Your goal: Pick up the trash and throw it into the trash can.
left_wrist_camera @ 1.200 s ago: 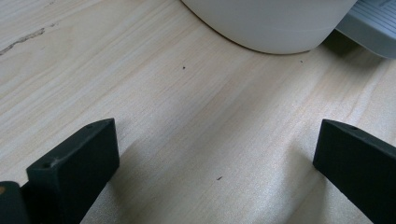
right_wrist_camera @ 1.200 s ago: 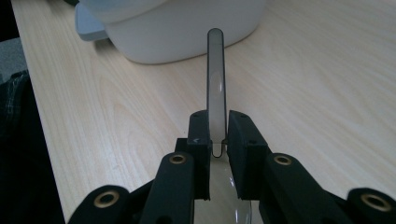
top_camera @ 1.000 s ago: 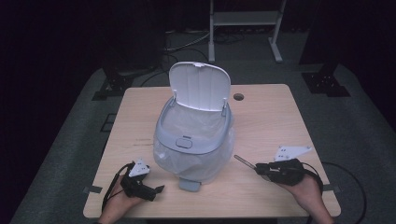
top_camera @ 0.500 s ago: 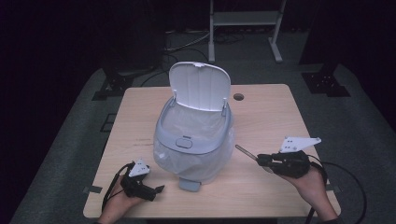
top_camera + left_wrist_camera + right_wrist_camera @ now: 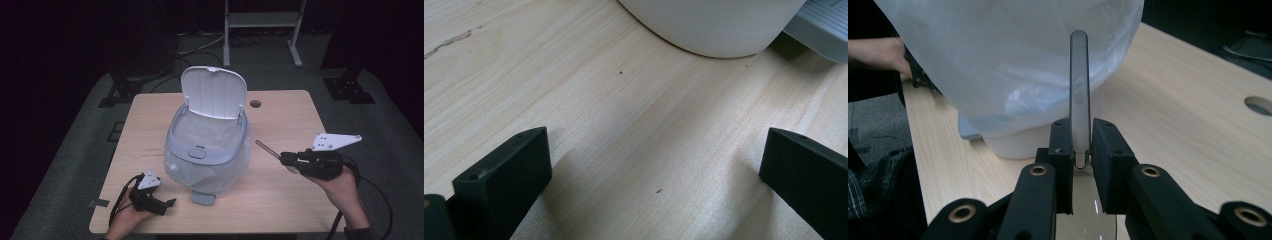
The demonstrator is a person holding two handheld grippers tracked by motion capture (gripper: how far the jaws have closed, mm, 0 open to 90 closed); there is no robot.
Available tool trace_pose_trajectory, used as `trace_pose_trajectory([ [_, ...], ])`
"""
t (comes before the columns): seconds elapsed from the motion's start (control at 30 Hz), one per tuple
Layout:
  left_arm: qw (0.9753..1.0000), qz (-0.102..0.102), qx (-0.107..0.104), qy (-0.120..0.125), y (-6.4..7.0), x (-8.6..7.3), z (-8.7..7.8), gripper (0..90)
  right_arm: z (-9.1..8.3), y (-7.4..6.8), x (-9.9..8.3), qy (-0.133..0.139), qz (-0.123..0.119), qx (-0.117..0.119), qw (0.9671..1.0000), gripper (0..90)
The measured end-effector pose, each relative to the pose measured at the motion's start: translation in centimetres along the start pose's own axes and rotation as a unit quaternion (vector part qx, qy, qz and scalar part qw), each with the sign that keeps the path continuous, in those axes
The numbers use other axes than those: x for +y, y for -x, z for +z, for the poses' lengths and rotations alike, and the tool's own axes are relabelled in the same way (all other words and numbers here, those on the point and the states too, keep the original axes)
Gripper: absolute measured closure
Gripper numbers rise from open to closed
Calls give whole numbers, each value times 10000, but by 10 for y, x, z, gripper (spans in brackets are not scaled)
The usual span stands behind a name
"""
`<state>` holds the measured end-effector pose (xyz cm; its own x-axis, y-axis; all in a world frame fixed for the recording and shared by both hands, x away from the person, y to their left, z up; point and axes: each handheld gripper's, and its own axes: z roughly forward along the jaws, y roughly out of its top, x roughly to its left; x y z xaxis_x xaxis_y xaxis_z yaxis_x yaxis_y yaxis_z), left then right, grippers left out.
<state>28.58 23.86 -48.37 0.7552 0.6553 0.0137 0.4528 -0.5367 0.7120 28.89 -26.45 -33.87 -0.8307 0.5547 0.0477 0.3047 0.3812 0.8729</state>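
A person at a wooden table holds a spoon beside an open bin.

The right gripper, at about four o'clock from the bin, has its jaws clamped narrowly on a spoon; the handle juts out past the jaw tips toward ten o'clock, aimed at the bin's clear plastic liner and near it, while the bowl sits behind the jaws. The bin's lid stands raised at twelve o'clock. The left gripper, at seven o'clock from the bin, rests low over the table with jaws spread wide, holding nothing.
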Motion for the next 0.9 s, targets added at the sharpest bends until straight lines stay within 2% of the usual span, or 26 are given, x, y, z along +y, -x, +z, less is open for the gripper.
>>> trace_pose_trajectory([
  [0.43, 10000, 0, 0, 0, 0, 0, 0, 0, -12, -5, 33, 363, -202, 64, 9991, 788],
  [0.7, 10000, -3, 1, 9, 0, 0, 0, 0, -14, -10, 55, 622, -351, 166, 9973, 788],
  [0.9, 10000, -1, 0, 8, 0, 0, 0, 0, -12, -16, 74, 699, -503, 234, 9960, 788],
])
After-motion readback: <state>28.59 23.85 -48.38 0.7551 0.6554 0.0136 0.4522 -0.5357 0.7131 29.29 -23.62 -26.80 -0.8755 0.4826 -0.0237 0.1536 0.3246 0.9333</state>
